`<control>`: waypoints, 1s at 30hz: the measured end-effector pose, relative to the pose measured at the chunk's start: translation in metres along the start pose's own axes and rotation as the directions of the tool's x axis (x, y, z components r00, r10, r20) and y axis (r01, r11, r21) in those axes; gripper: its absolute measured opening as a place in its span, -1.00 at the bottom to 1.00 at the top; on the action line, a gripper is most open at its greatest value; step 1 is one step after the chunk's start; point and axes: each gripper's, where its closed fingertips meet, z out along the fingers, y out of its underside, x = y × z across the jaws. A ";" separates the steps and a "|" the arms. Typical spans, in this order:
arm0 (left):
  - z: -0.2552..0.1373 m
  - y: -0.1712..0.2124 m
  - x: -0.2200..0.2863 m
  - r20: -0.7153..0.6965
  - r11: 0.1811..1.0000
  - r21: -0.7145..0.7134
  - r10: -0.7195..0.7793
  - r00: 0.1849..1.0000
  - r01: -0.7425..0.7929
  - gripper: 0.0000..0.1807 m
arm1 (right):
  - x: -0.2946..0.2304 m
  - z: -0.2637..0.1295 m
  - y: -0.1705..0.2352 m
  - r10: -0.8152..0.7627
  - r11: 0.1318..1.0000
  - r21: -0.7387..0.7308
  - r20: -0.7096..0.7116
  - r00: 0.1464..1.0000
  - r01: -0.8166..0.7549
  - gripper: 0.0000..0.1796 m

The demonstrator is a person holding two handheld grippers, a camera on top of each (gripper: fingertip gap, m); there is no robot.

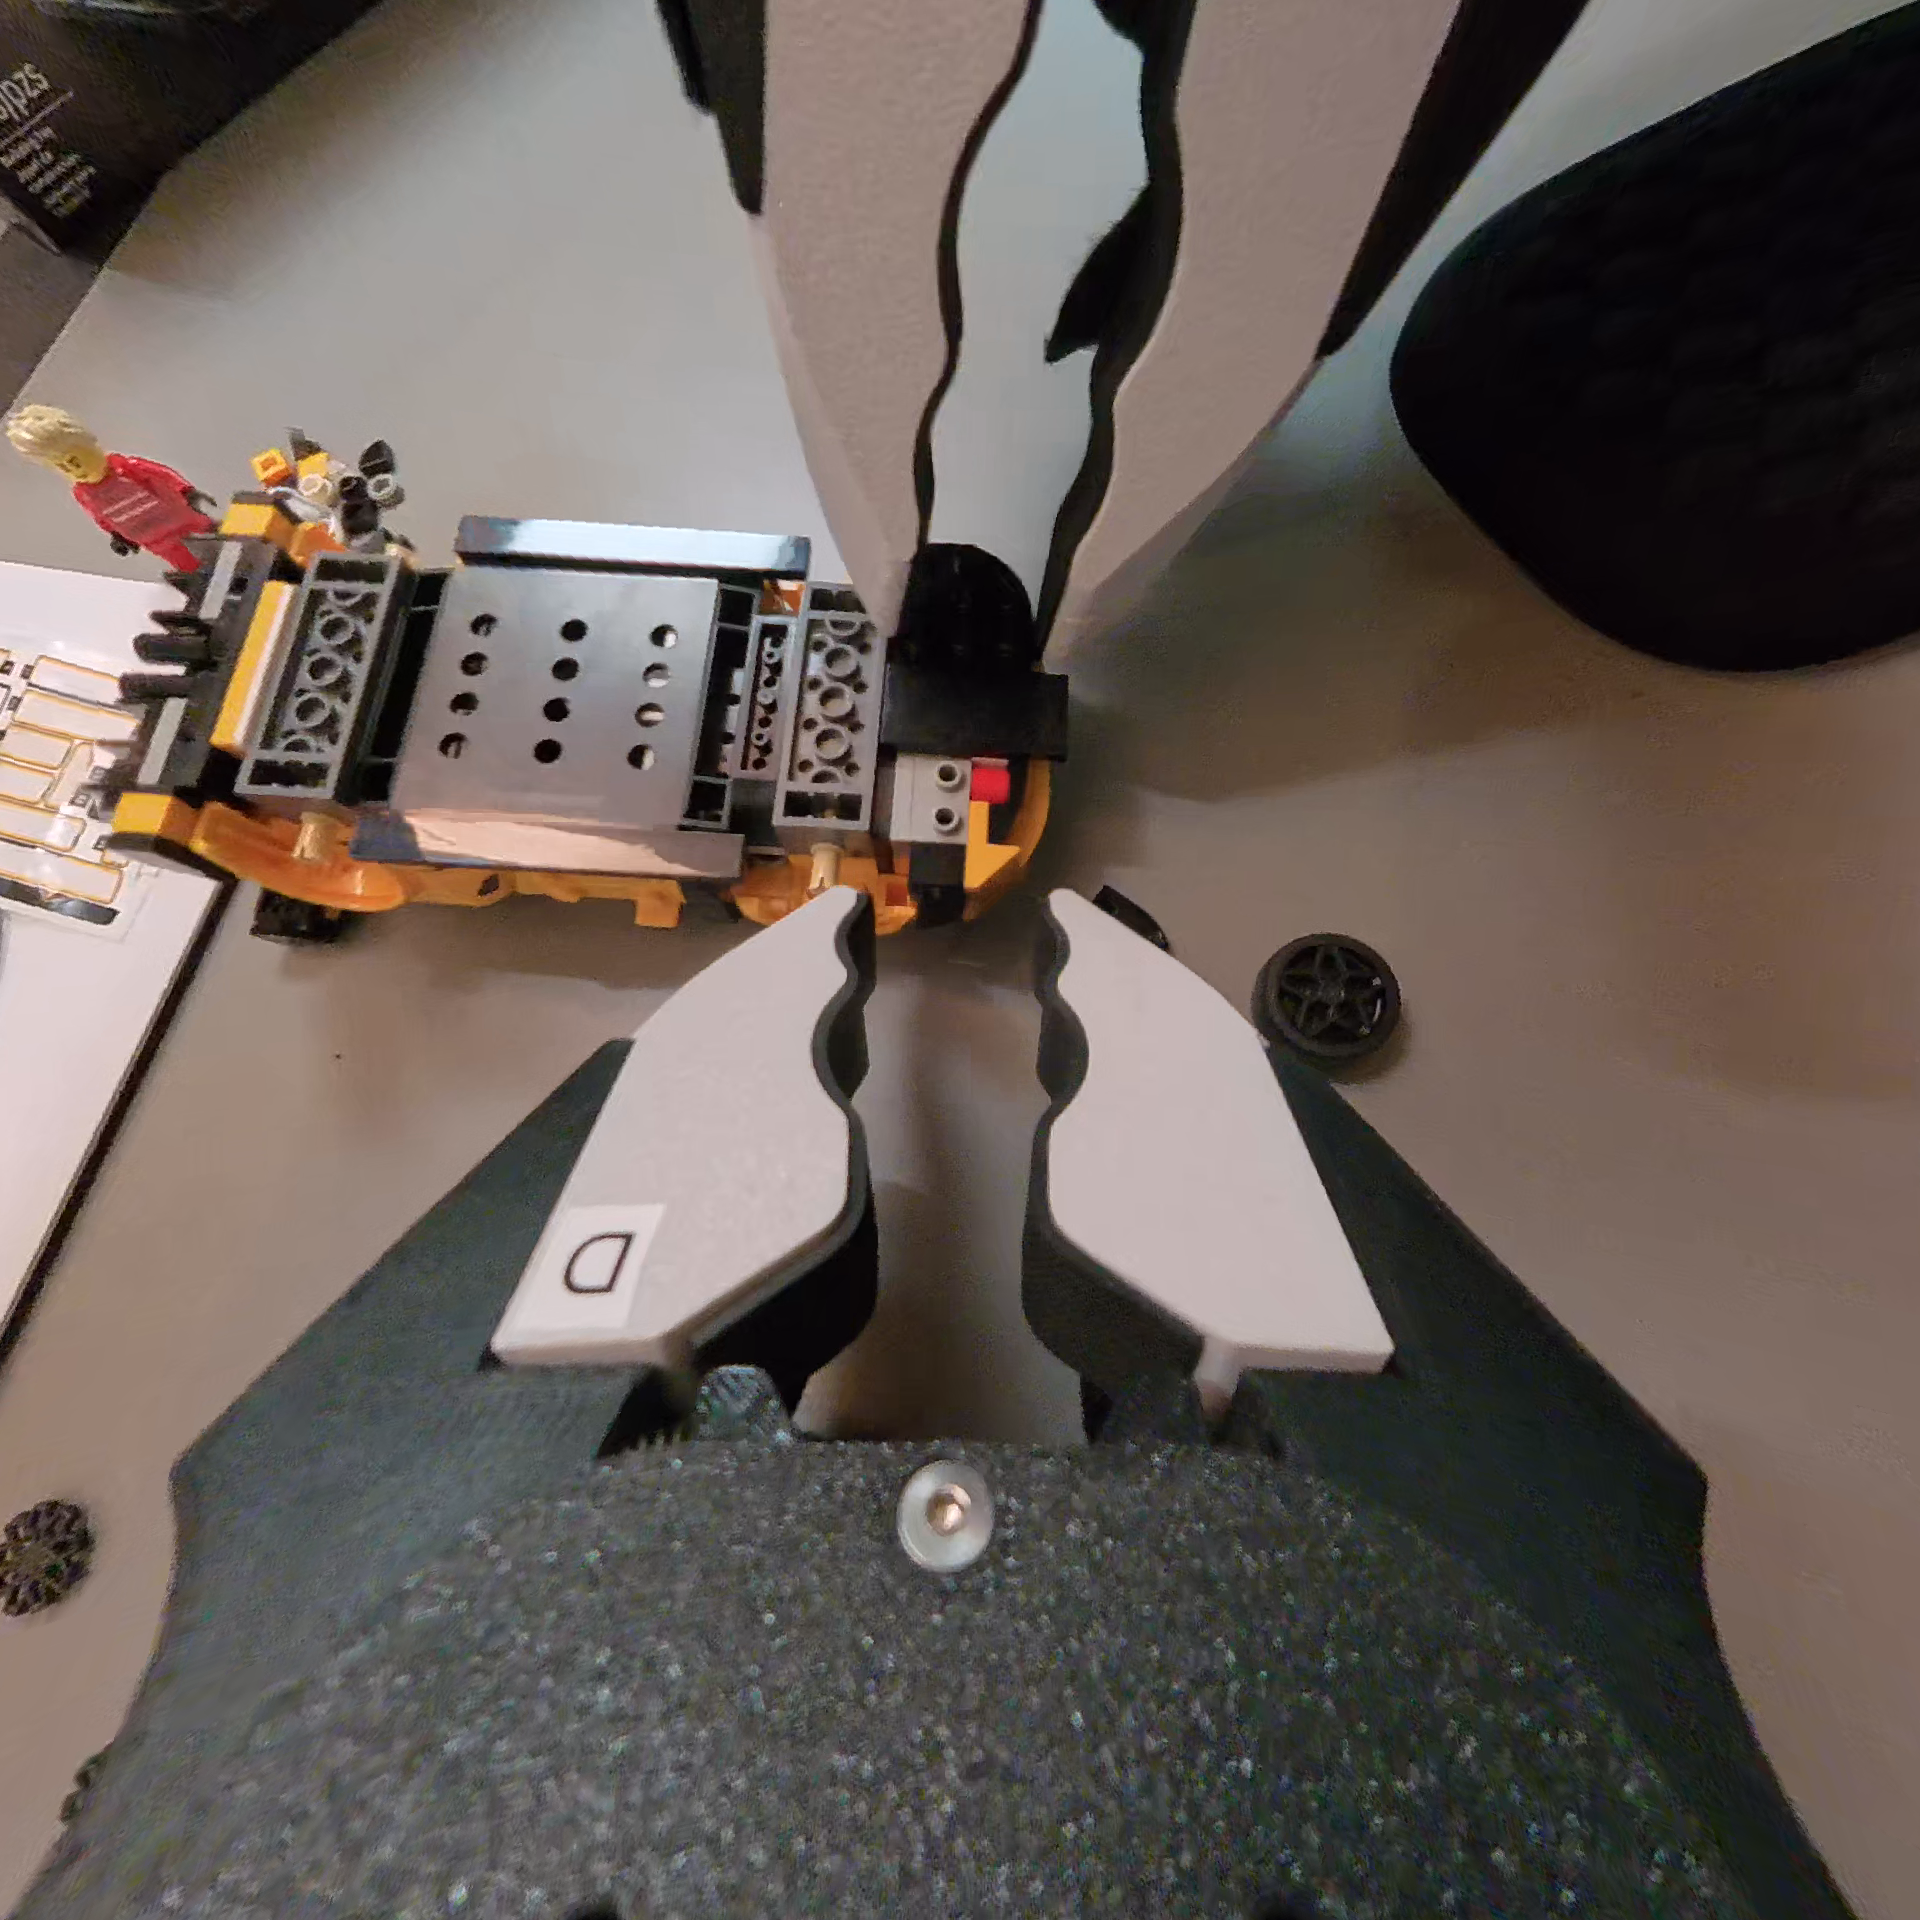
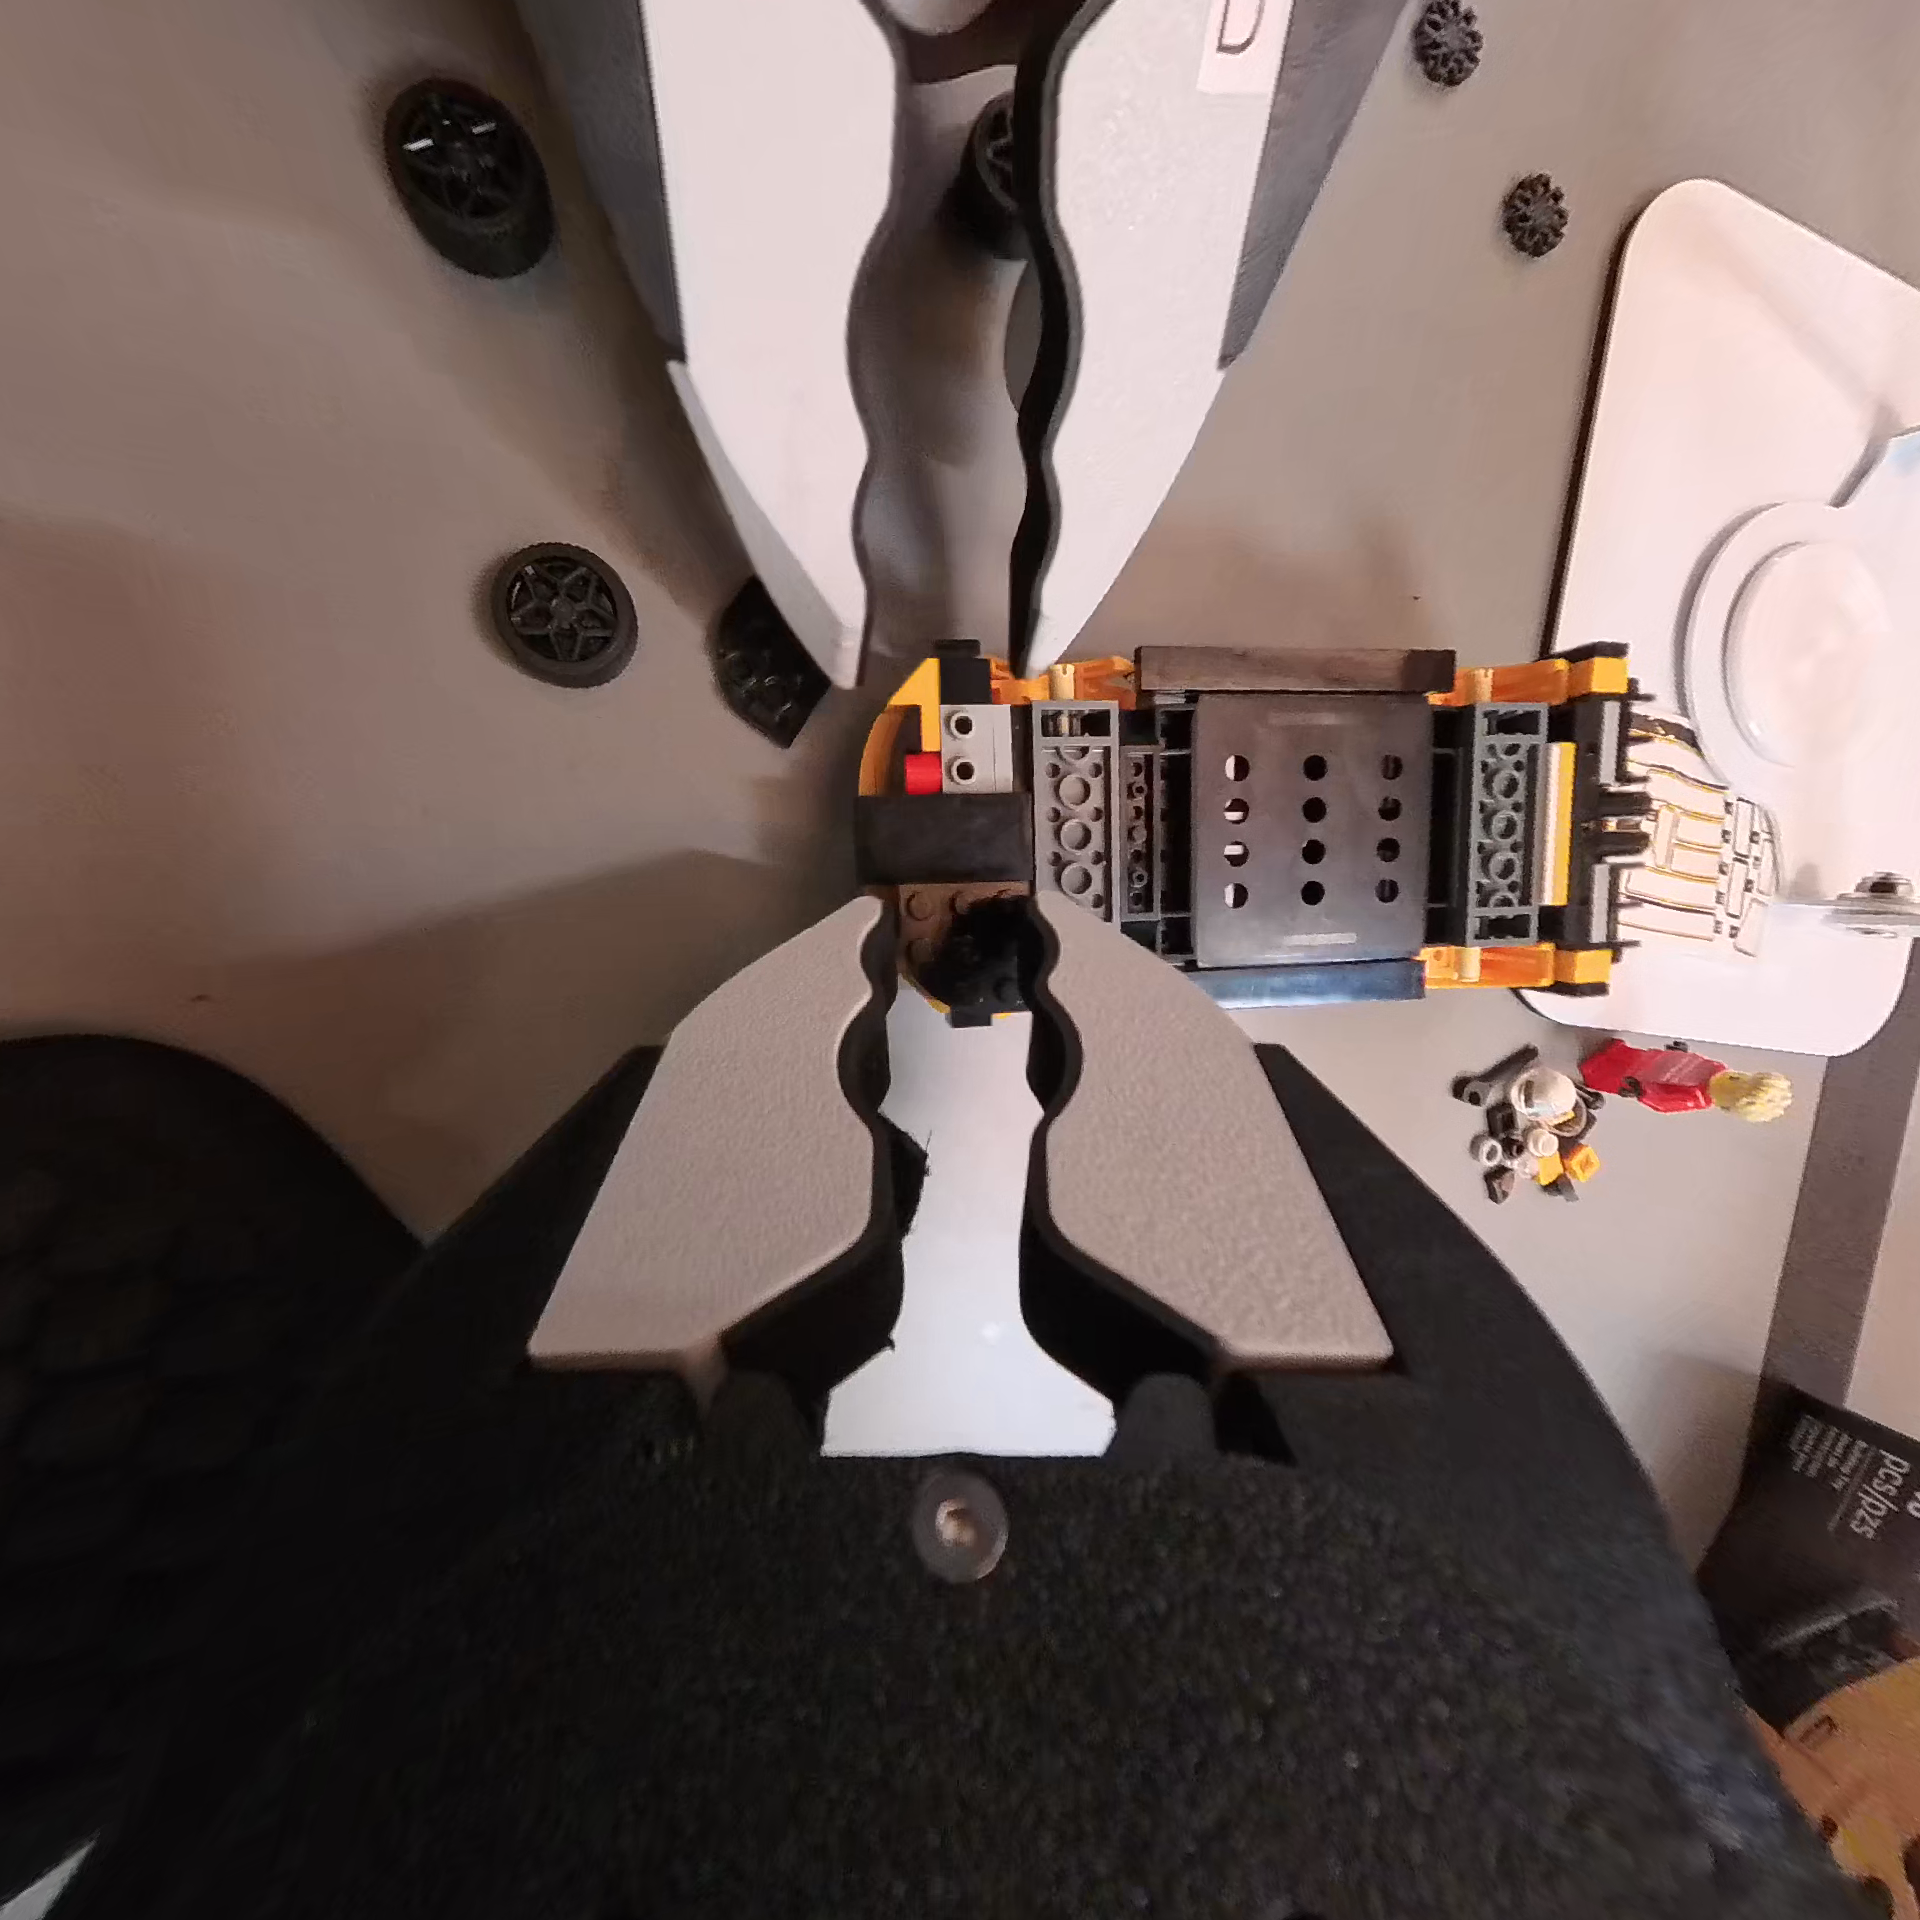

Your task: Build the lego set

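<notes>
Car (image 1: 582, 717) upside down on table (image 1: 1455, 935), right gripper (image 2: 961, 935) narrowly pinching black piece (image 2: 982, 961) at its nose, left gripper (image 1: 951, 914) part-open, empty, beside it; press straight down, brace chassis

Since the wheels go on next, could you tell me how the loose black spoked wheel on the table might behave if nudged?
The black spoked plastic wheel lies flat on the grey table, so it would probably slide rather than roll. It looks small and light, and likely rigid.
</notes>
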 end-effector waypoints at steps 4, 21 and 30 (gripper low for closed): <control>0.001 -0.002 0.000 0.034 0.999 -0.007 0.035 0.999 -0.035 -0.71 | 0.000 0.001 0.000 0.000 1.000 0.006 -0.002 1.000 0.000 -0.76; 0.003 -0.002 -0.001 0.021 0.997 0.009 0.075 0.997 -0.075 -0.79 | 0.001 0.000 -0.001 -0.008 1.000 0.015 -0.009 1.000 0.008 -0.76; 0.004 -0.002 -0.001 0.016 0.997 0.014 0.072 0.997 -0.072 -0.79 | 0.001 0.001 -0.001 -0.005 1.000 0.021 -0.011 1.000 0.005 -0.75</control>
